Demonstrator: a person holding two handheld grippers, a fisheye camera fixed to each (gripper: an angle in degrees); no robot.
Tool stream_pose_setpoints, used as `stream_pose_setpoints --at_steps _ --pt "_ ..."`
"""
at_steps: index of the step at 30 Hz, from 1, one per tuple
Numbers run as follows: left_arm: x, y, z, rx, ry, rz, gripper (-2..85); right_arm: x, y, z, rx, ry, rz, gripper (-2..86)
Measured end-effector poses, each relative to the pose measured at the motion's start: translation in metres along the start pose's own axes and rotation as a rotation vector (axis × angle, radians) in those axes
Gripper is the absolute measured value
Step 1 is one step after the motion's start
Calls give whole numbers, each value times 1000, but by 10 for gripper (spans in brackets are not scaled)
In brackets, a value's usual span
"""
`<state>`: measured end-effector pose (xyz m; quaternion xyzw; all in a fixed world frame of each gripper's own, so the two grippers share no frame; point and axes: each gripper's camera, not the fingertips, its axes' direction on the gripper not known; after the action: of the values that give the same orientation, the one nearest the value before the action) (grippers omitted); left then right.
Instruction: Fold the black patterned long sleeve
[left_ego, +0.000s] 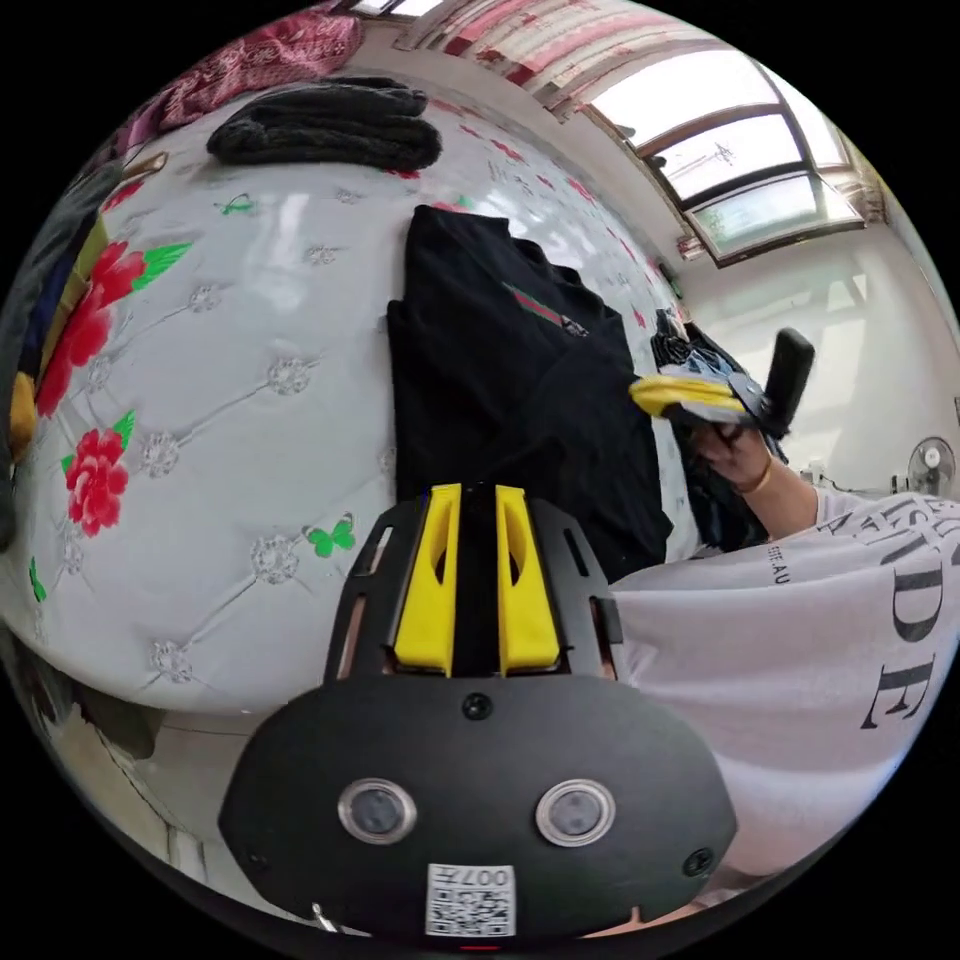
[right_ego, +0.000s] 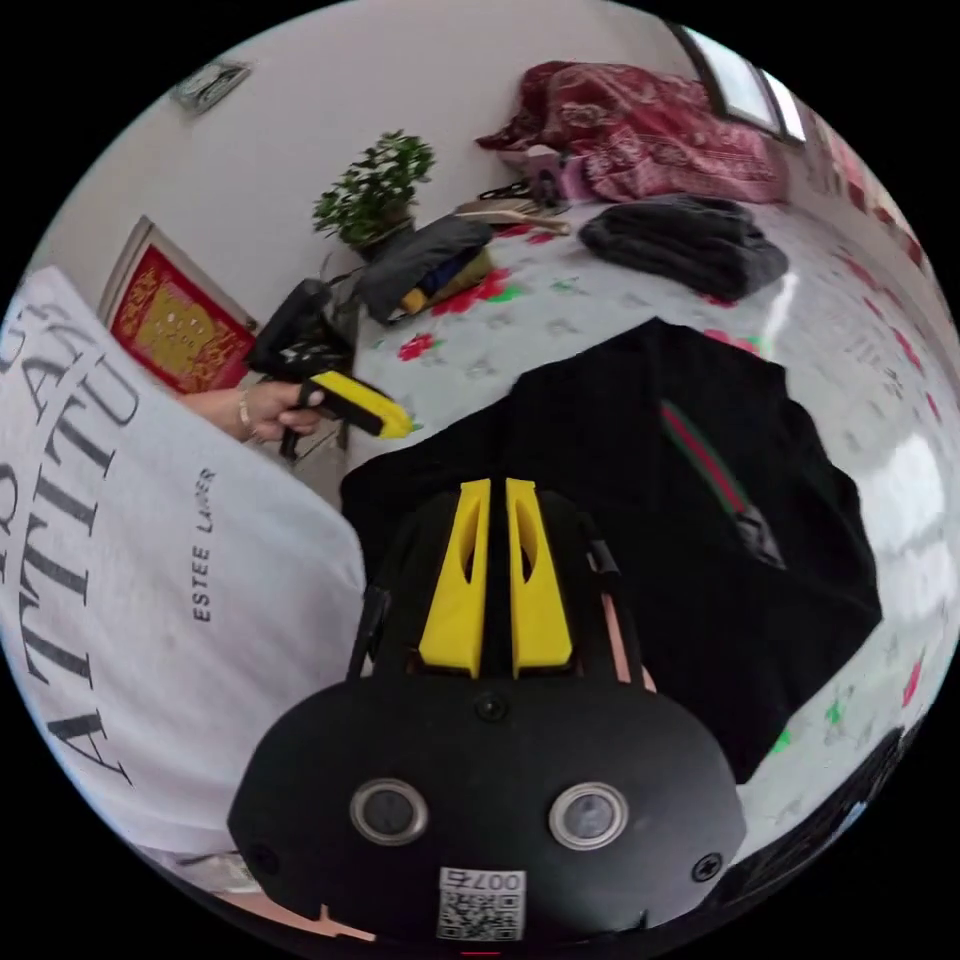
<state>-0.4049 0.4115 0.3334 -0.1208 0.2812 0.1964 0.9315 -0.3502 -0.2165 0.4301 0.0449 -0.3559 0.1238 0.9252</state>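
in the left gripper view, the black top lay folded on the bed, in the centre of the frame, with a red and green stripe near its upper edge. the left hand-held gripper sat at lower centre, its yellow jaws almost pressed together with only a thin gap, pinching nothing, its tips over the near edge of the top. at the right of the frame the right hand-held gripper was held by a hand just off the top's right edge; whether its jaws were spread could not be told. a dark folded garment lay at the upper left, well apart from the top.

in the right gripper view, the top filled the centre and right. the right hand-held gripper showed at lower centre, jaws nearly together and empty, above the cloth. the left hand-held gripper appeared at the left, gripped by a hand, near the top's corner. a white sleeve covered the left side. a potted plant stood at the upper centre, and the dark garment lay at the upper right.
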Motion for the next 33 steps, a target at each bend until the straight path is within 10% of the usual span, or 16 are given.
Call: stream_pose_setpoints --at_steps 11,17,28,33 --pt "103 -55 108 -282 -80 314 40 305 -18 -37 10 418 575 14" --pt "102 -37 96 -323 -134 272 -7 354 -27 30 -239 473 535 2" --pt "89 1 45 -226 -127 24 26 410 -13 -61 73 482 610 4" --pt "125 -6 58 -257 -100 147 63 387 -13 -16 -116 433 451 3"
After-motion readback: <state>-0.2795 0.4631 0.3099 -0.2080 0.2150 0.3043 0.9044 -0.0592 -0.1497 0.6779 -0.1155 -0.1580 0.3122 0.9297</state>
